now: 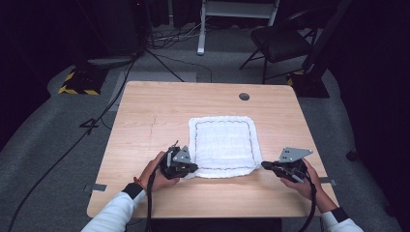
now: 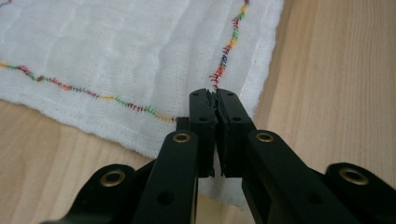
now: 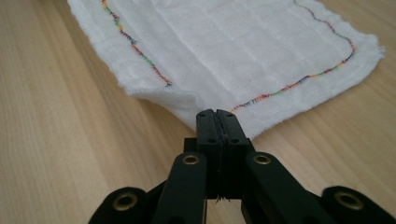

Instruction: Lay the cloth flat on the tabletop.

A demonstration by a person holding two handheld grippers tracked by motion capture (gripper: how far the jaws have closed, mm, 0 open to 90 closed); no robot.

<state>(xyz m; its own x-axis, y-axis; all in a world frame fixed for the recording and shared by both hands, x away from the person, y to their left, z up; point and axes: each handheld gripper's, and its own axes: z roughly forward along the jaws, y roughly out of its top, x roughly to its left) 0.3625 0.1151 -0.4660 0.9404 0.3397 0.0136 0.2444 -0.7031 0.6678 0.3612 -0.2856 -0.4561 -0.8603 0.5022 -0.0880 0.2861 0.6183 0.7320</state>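
Left gripper (image 2: pixel 215 100) and right gripper (image 3: pixel 216 116) pinch the white cloth's (image 1: pixel 225 142) near corners.

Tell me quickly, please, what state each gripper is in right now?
Left gripper: shut on the white cloth's near corner.
Right gripper: shut on its other near corner.

The high view looks forward and down from above the person's side of the wooden table (image 1: pixel 145 116), taking in the whole white cloth (image 1: pixel 225 145). The left gripper view sits low and close at the cloth's (image 2: pixel 116 56) near-left corner. The right gripper view sits equally close at the cloth's (image 3: pixel 243 51) near-right corner. All three views share the cloth.
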